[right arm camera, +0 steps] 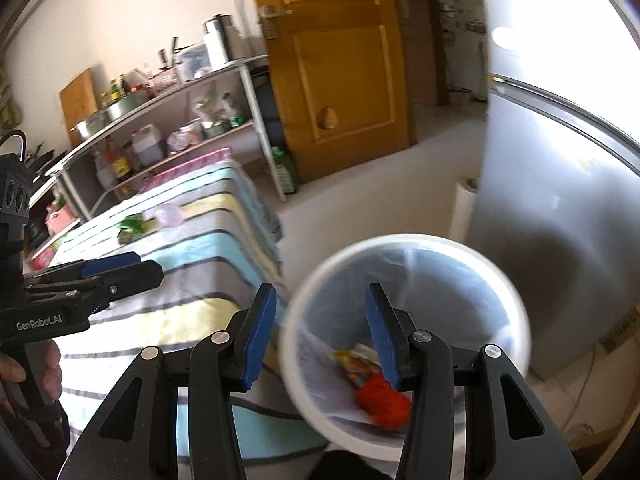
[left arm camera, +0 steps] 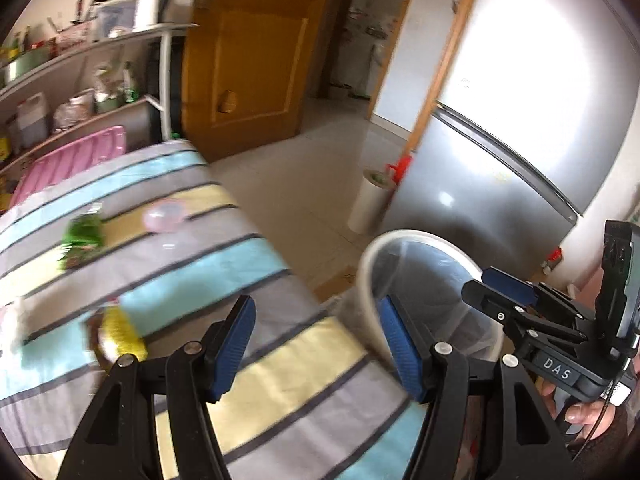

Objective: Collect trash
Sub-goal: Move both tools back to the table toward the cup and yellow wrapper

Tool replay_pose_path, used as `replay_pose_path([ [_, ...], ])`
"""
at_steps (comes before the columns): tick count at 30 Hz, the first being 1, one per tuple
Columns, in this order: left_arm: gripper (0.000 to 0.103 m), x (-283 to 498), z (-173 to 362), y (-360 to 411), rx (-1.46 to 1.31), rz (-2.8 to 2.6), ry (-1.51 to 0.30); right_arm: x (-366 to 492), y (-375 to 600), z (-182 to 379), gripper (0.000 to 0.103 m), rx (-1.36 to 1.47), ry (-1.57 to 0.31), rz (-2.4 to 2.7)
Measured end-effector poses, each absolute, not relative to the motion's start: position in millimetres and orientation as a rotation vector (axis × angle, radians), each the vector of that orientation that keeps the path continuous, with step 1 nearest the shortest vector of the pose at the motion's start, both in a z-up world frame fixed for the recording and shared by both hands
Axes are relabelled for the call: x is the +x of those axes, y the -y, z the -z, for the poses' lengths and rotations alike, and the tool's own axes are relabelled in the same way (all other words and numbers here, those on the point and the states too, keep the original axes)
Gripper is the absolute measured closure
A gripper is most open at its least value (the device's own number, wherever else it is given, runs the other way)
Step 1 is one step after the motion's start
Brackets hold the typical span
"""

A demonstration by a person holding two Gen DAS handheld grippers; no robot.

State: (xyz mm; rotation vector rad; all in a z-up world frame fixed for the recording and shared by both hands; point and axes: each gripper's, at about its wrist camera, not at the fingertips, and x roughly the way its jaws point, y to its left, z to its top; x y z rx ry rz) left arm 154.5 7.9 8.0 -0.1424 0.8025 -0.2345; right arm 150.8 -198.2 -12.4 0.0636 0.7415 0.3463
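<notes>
My left gripper [left arm camera: 318,344] is open and empty over the striped tablecloth [left arm camera: 208,248] near the table's right edge. On the cloth lie a green wrapper [left arm camera: 82,240], a pink crumpled piece [left arm camera: 164,216] and a yellow wrapper [left arm camera: 118,336]. A white bin [left arm camera: 420,234] with a liner stands beside the table. My right gripper [right arm camera: 320,332] hangs open and empty over the bin's rim [right arm camera: 400,238]. Inside the bin lie a red piece [right arm camera: 382,400] and a colourful wrapper [right arm camera: 356,360]. The right wrist view also shows the left gripper [right arm camera: 148,270], the green wrapper [right arm camera: 132,226] and the pink piece [right arm camera: 170,214].
A metal shelf rack [right arm camera: 168,92] with bottles and pots stands behind the table, with a pink tray [left arm camera: 76,156] at the table's far end. A wooden door [left arm camera: 248,52], a silver fridge [left arm camera: 500,168] and a white paper roll [left arm camera: 368,204] on the tiled floor lie beyond.
</notes>
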Motion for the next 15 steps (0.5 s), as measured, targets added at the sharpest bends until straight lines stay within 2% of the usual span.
replay_pose_path([
  [15,0.035,113,-6,-133,-0.245,0.001,-0.758,156,82,12,0.056,-0.037,-0.756,-0.567],
])
